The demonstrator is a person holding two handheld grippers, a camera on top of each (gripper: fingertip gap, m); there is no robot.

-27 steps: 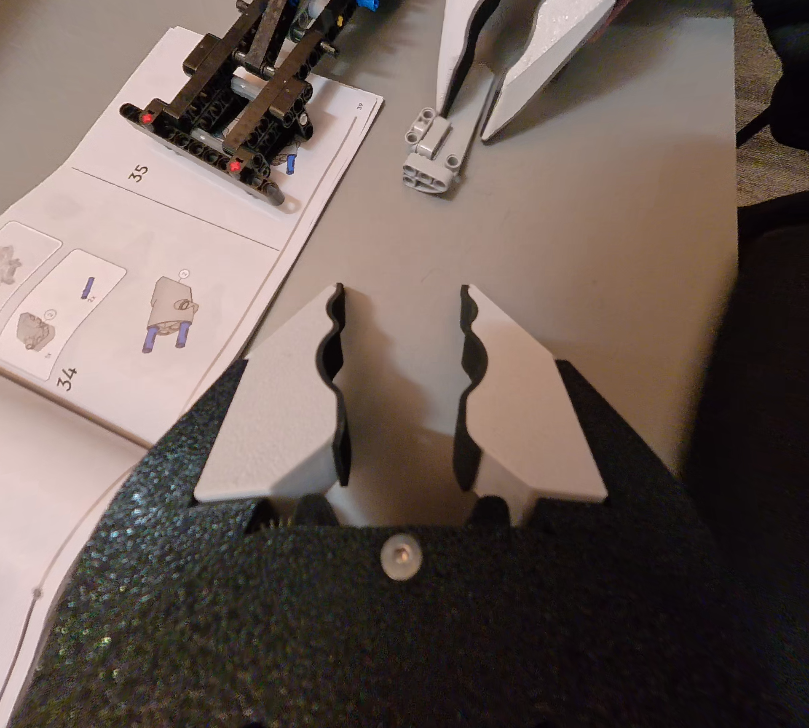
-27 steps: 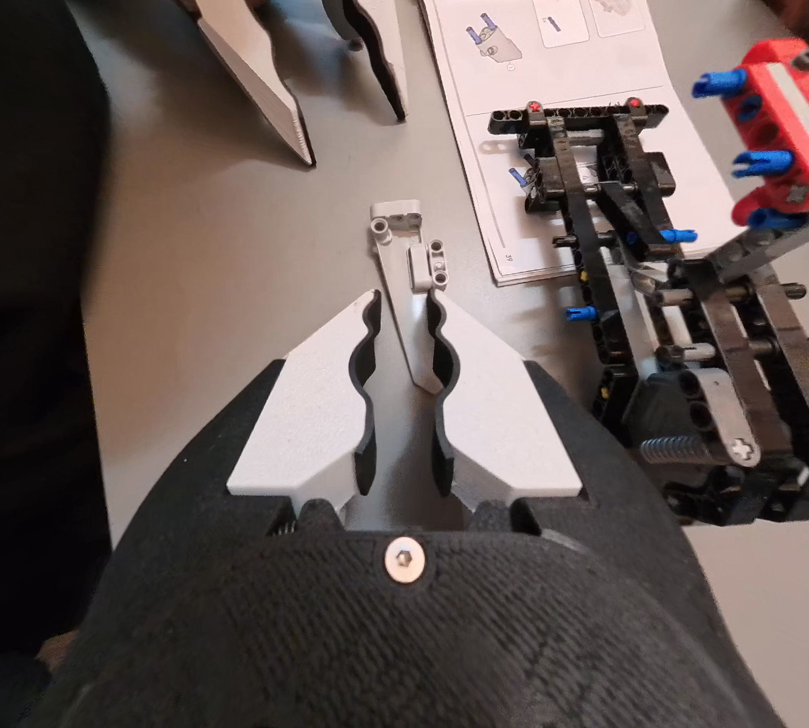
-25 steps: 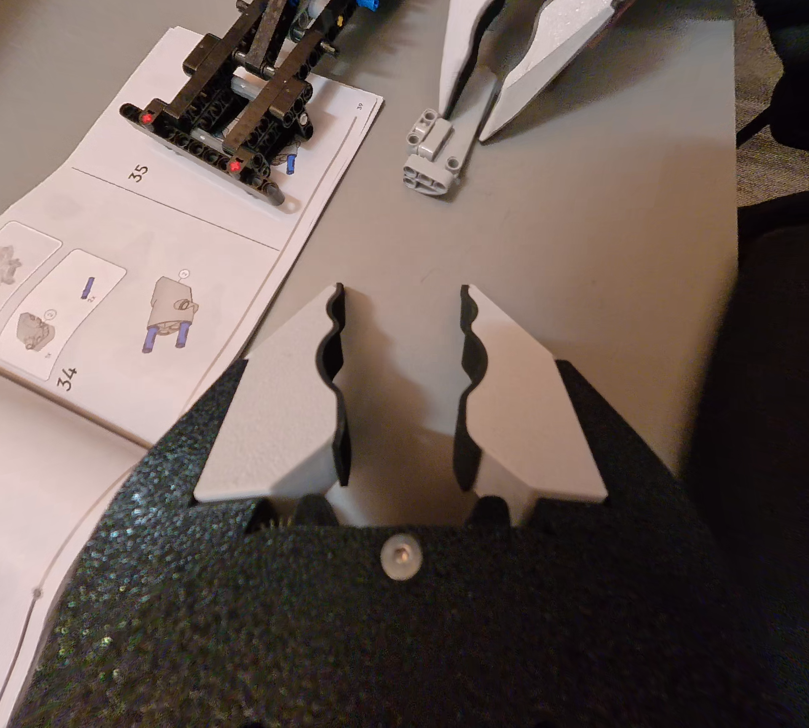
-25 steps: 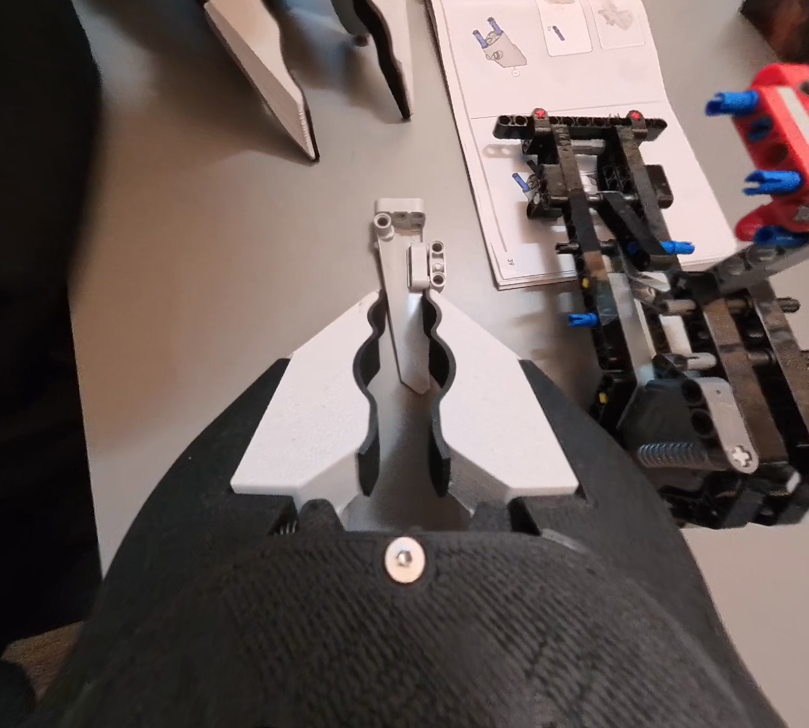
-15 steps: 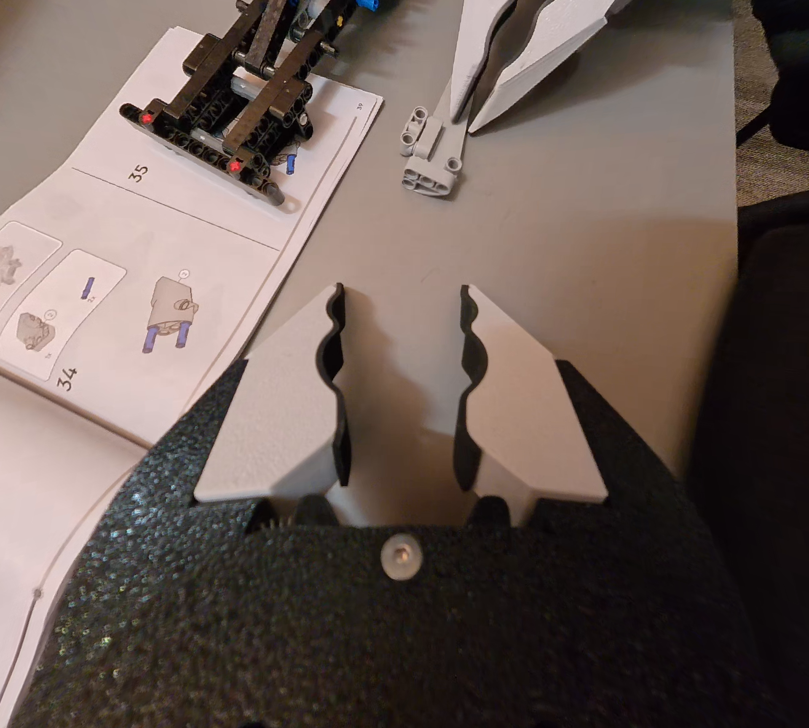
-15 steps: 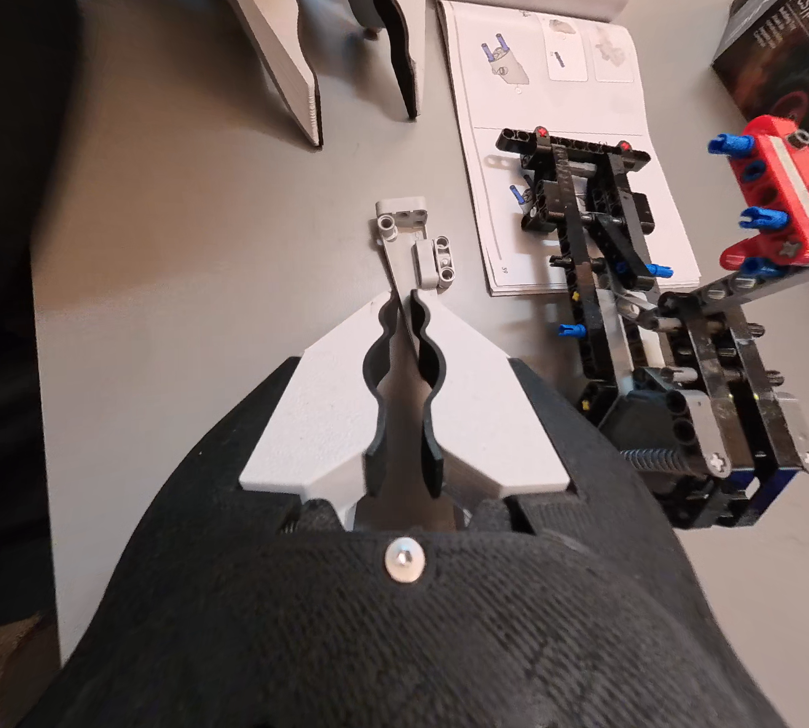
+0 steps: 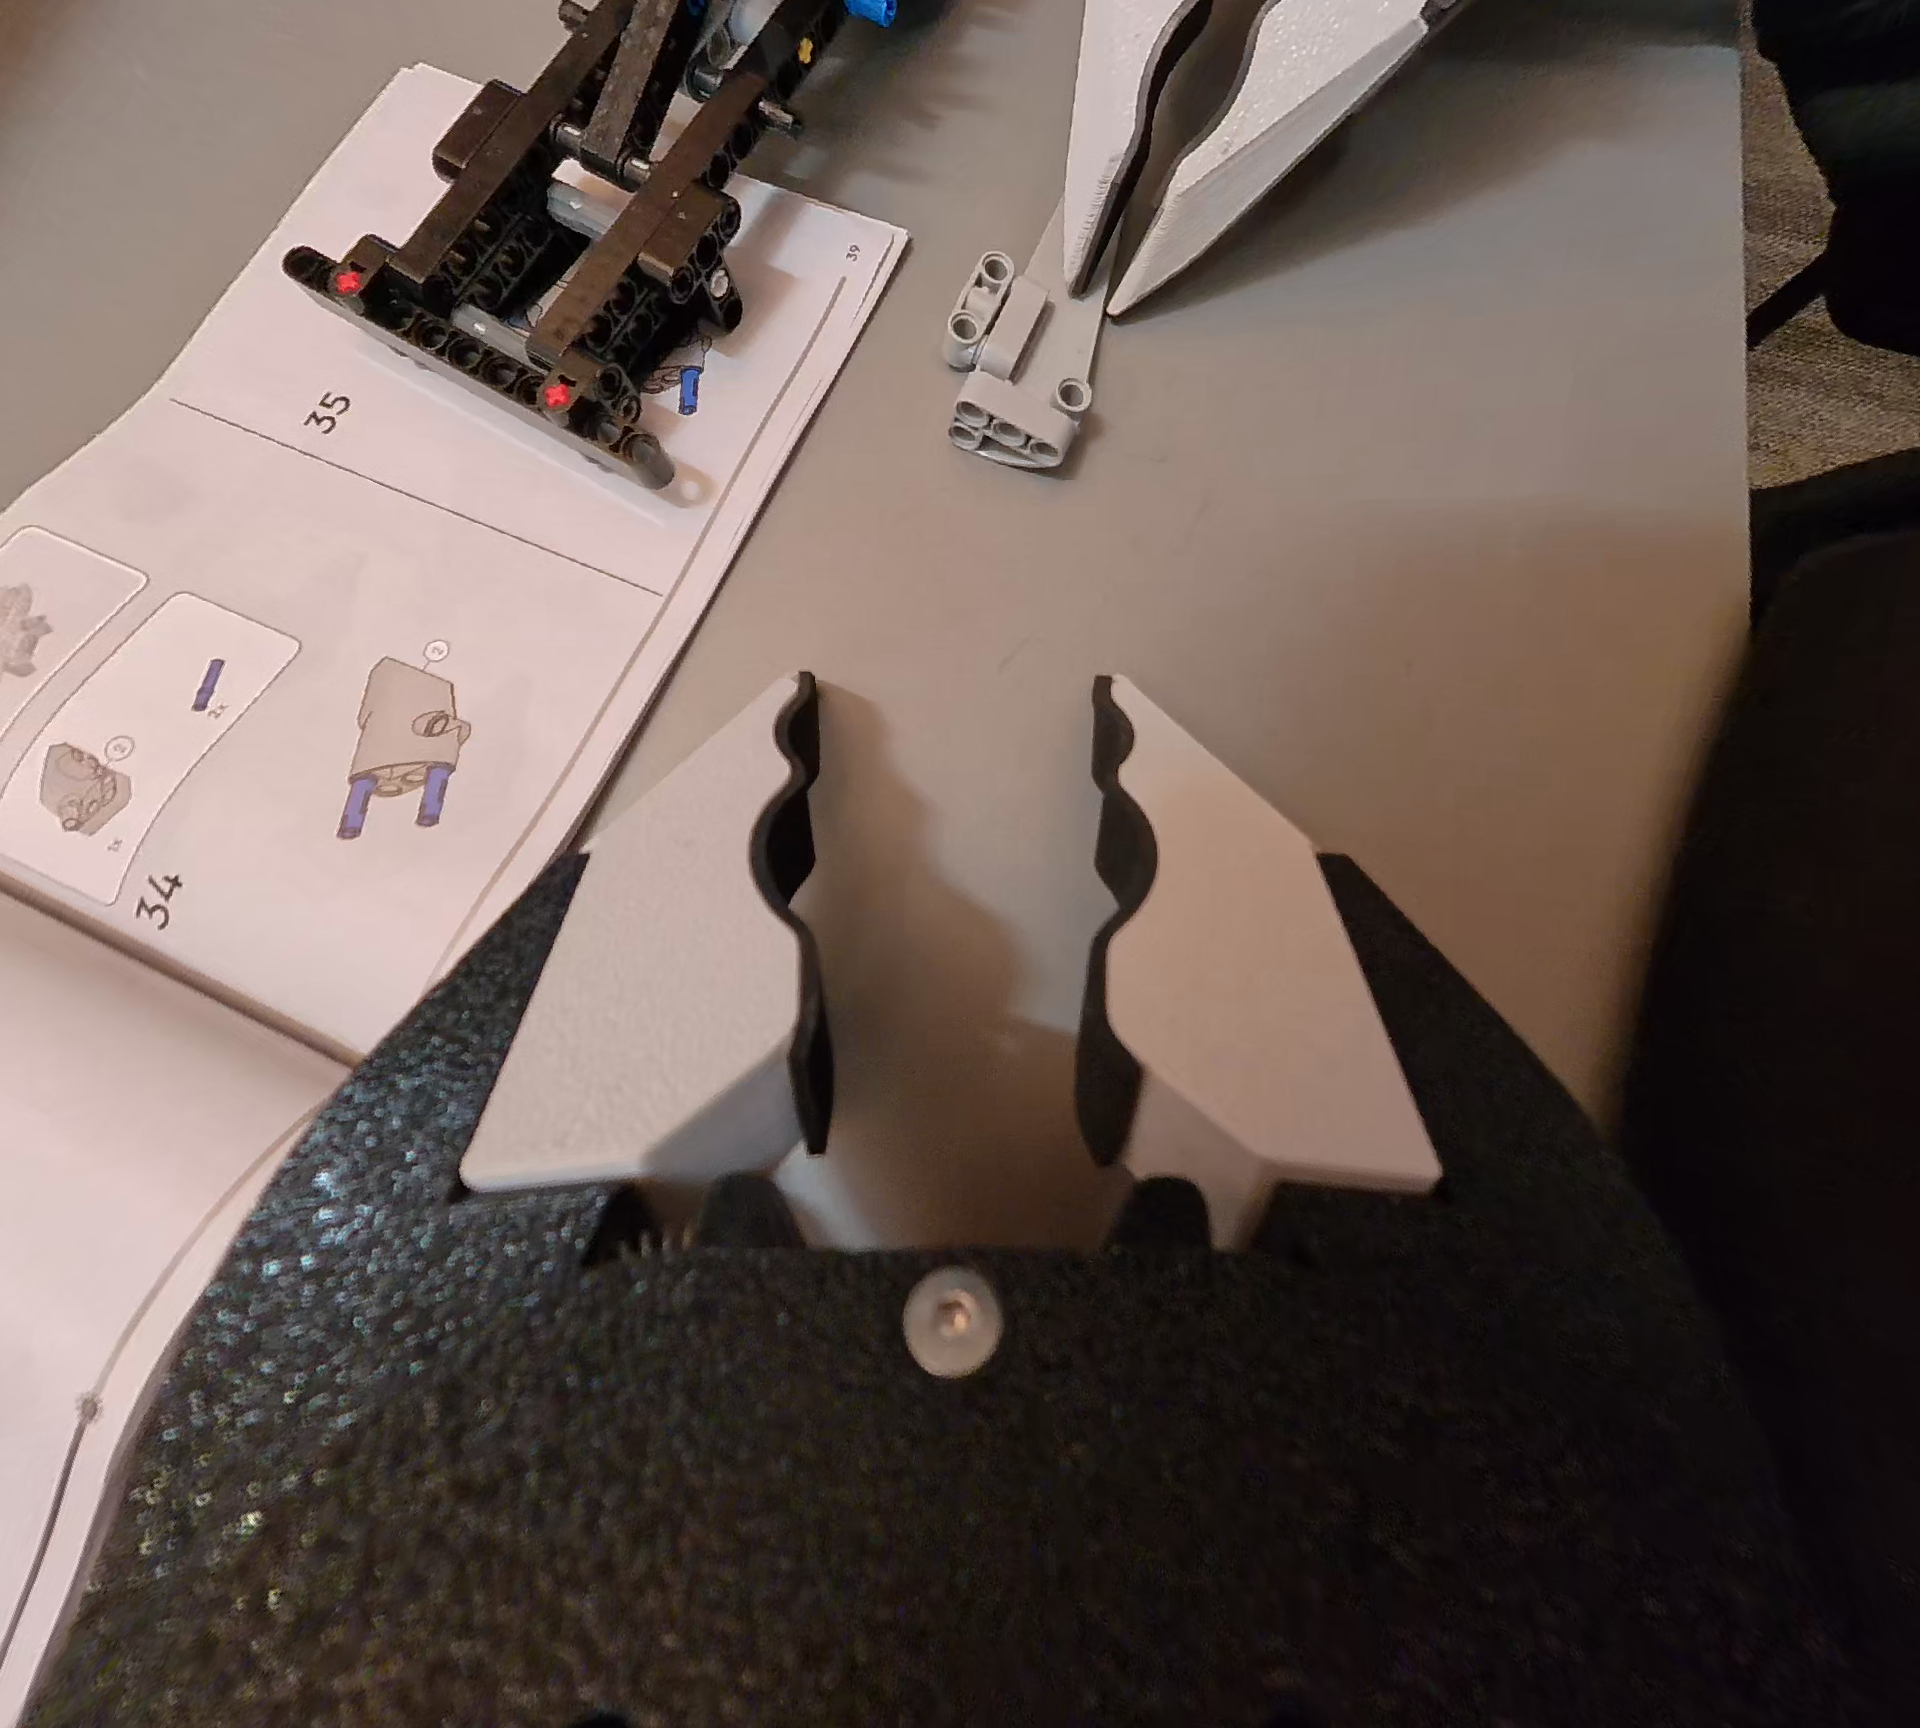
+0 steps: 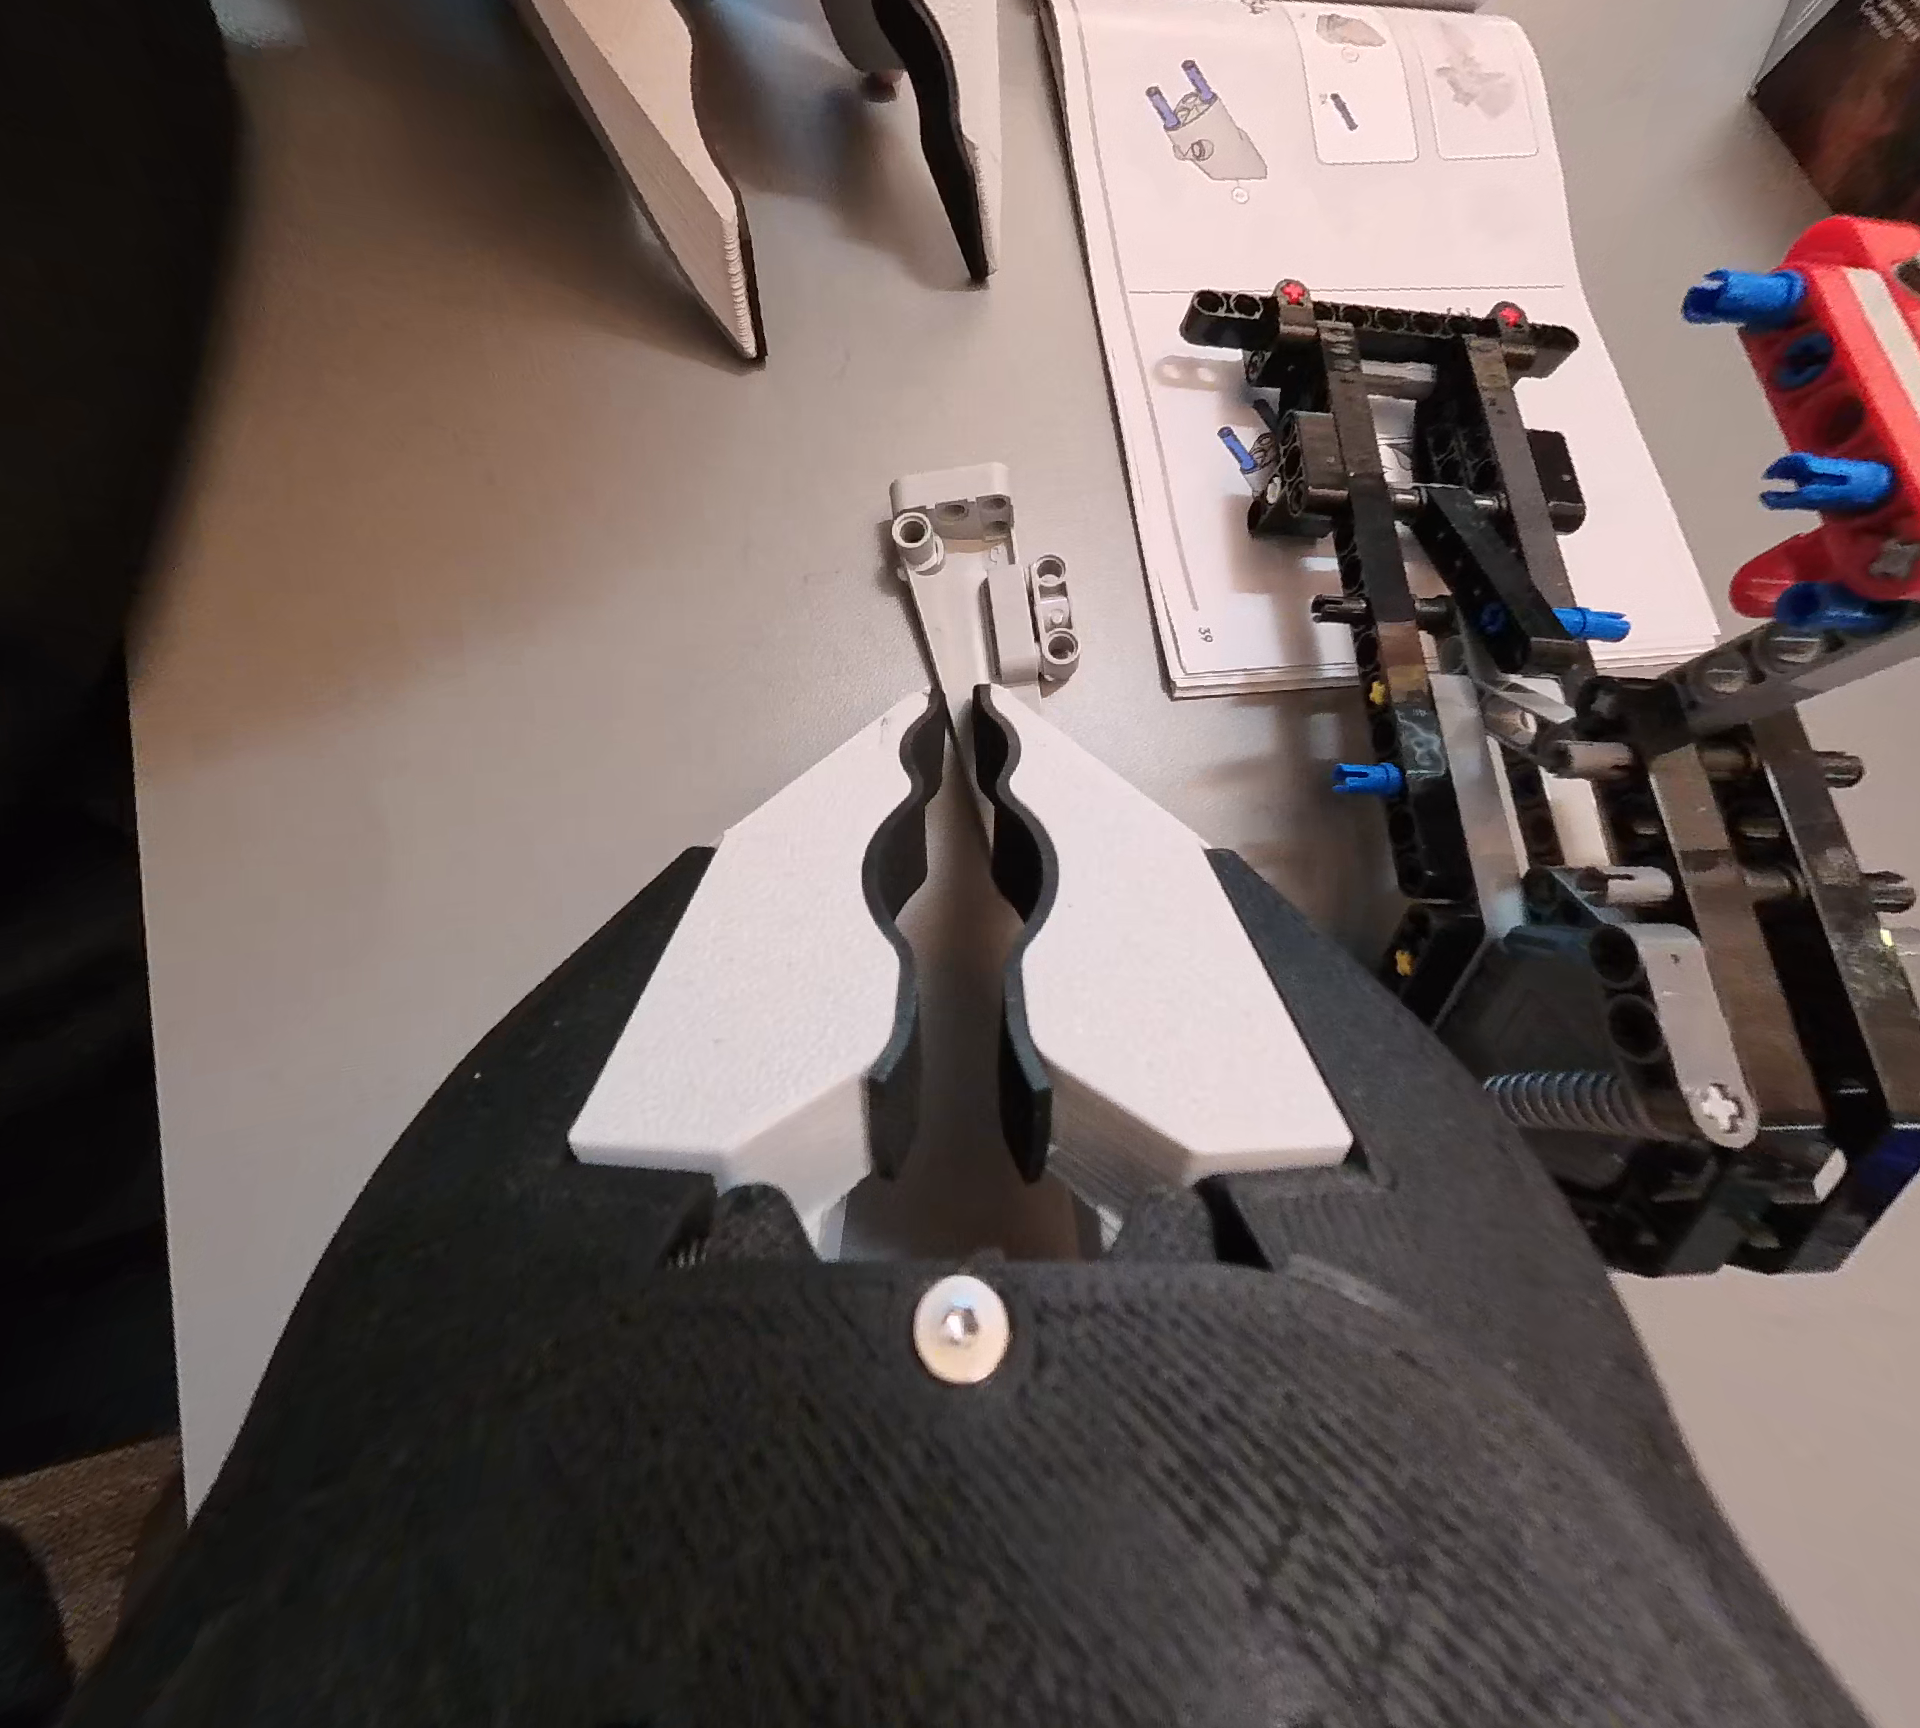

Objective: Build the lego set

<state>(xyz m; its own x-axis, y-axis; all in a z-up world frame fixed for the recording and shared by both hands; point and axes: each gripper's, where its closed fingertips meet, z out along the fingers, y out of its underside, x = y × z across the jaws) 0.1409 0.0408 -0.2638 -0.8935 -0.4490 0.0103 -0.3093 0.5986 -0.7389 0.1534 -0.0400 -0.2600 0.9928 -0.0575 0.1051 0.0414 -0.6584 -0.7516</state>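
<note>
Page numbers mark the booklet (image 7: 436, 556); right hand-held gripper (image 8: 961, 707) pinches grey piece (image 8: 971, 582), left hand-held gripper (image 7: 954, 691) gapes empty.

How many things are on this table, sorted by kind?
Grippers: 2, left gripper and right gripper
Loose grey piece: 1
Black model: 1
Instruction booklet: 1
Dark box: 1
Total: 6

Grippers: two, left gripper (image 7: 954, 691) and right gripper (image 8: 954, 699)
Fingers: two apiece
Grey panel piece (image 8: 961, 582): one
Black frame assembly (image 8: 1455, 598): one
Instruction booklet (image 8: 1340, 151): one, open
Red beam (image 8: 1849, 421): one
Dark box (image 8: 1860, 47): one
Table (image 8: 499, 535): one
</note>
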